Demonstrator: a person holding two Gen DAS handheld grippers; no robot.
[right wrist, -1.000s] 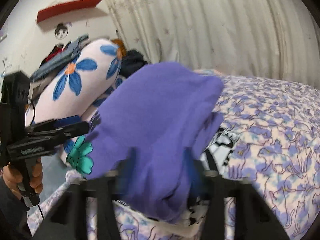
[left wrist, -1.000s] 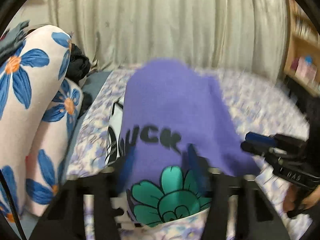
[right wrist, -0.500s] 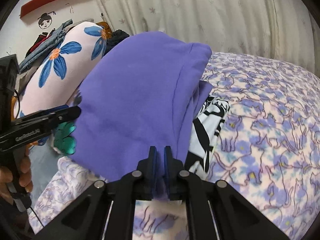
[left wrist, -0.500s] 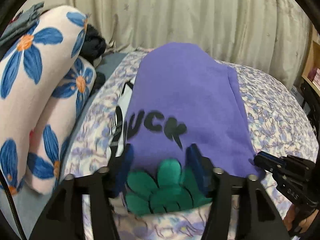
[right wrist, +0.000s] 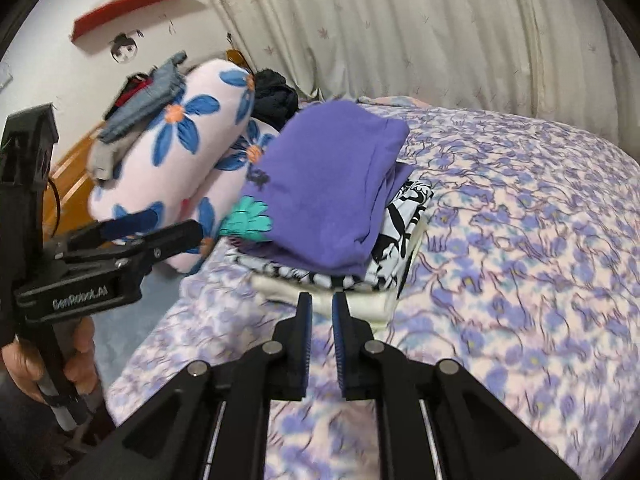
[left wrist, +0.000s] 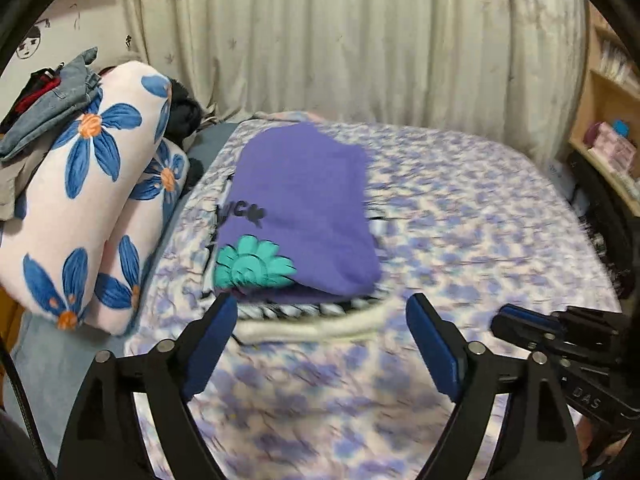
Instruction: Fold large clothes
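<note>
On the bed (right wrist: 520,240), near its pillow-side edge, the folded purple sweatshirt (left wrist: 304,208) tops a stack over a black-and-white garment (right wrist: 396,232) and a cream one (right wrist: 372,304). Its long axis runs from the tongs toward the curtain (left wrist: 360,40), teal flower print at the near end. Left tongs (left wrist: 320,344): jaws opening wide, nothing between them. Right tongs (right wrist: 322,340): almost closed, empty, just short of the stack.

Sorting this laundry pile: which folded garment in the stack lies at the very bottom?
The cream garment lies lowest, directly on the bedspread, under the black-and-white patterned one and the purple top.
</note>
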